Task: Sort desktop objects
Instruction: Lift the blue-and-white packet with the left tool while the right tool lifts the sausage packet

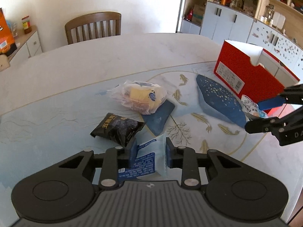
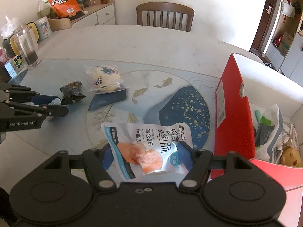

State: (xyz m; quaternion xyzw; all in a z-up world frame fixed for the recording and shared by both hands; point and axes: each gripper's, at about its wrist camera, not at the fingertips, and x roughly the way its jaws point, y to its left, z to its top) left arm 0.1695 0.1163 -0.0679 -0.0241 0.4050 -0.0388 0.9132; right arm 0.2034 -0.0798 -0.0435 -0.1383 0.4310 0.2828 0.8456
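My left gripper is shut on a small blue-and-white packet just above the table. Beyond it on the table lie a black snack packet and a clear-wrapped yellow bun. My right gripper is shut on a silver sausage packet with an orange picture, held above the patterned mat. It sits left of the open red box, which holds several wrapped items. The right wrist view also shows the left gripper at the far left, next to the black packet.
A glass jar and a puzzle cube stand at the table's far left. A wooden chair sits behind the table. A sideboard with bags and bottles lines the wall. The red box blocks the right side.
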